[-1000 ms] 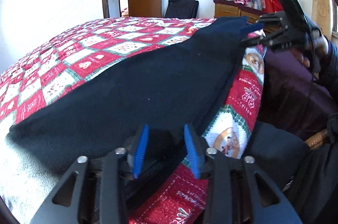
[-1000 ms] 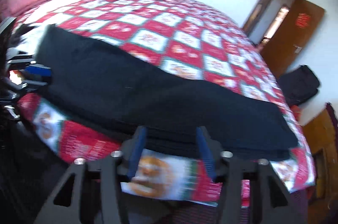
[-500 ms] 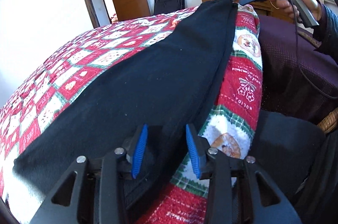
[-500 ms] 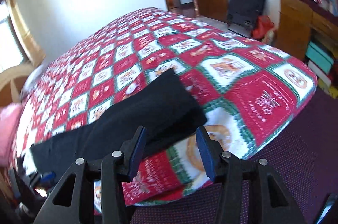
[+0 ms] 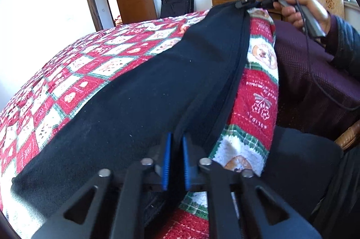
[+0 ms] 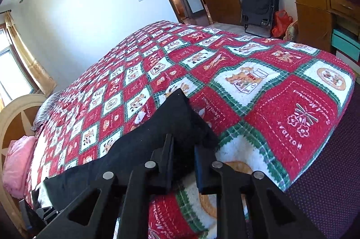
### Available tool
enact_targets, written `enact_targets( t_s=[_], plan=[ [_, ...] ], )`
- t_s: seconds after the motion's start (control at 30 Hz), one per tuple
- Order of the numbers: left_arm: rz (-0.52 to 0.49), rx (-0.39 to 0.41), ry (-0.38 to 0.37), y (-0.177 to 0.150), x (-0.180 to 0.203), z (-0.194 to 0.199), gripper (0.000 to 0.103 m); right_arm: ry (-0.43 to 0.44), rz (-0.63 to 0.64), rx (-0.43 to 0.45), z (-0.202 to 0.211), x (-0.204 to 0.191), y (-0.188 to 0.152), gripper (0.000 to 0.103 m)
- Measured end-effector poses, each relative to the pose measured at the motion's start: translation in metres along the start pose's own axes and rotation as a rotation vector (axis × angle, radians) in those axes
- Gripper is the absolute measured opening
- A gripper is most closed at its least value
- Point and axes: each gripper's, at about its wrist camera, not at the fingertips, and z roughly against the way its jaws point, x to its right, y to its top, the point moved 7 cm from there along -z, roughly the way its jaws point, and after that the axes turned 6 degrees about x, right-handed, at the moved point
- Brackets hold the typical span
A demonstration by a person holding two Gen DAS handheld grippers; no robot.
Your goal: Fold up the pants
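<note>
- Now the long black fleece pants [image 5: 139,90] lie stretched along the near edge of the bed's red, white and green patchwork quilt [image 6: 258,85];
- left claw [image 5: 176,144] has just pinched together on one end's edge;
- right claw [image 6: 183,149], in a hand [image 5: 301,11], has just closed onto the other end's corner.

I see a bed covered by a red, white and green patchwork quilt [image 6: 258,81] filling mid-frame. Long dark fleece pants [image 5: 146,92] lie along its near edge, and 1 pink pillow [image 6: 18,162] rests lower left.
</note>
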Motion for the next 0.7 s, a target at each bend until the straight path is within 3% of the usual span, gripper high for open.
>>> enact_targets(
  t_s=[0.23,0.33,0.47,0.7],
  plan=[
    [0.063,0.068,-0.048,0.012,-0.004,0.022,0.006,0.032,0.043,0.055,0.021,-0.012,0.011,0.008],
    [0.060,0.055,-0.070,0.008,0.001,0.020,0.006,0.002,0.070,0.056,0.027,-0.011,0.012,0.008],
    [0.047,0.025,-0.087,-0.002,0.009,0.013,0.006,-0.005,0.044,-0.040,0.021,0.002,0.002,0.008],
    [0.051,0.028,-0.094,-0.004,0.010,0.015,0.006,-0.046,0.069,-0.031,0.019,0.007,-0.003,0.006]
  ],
)
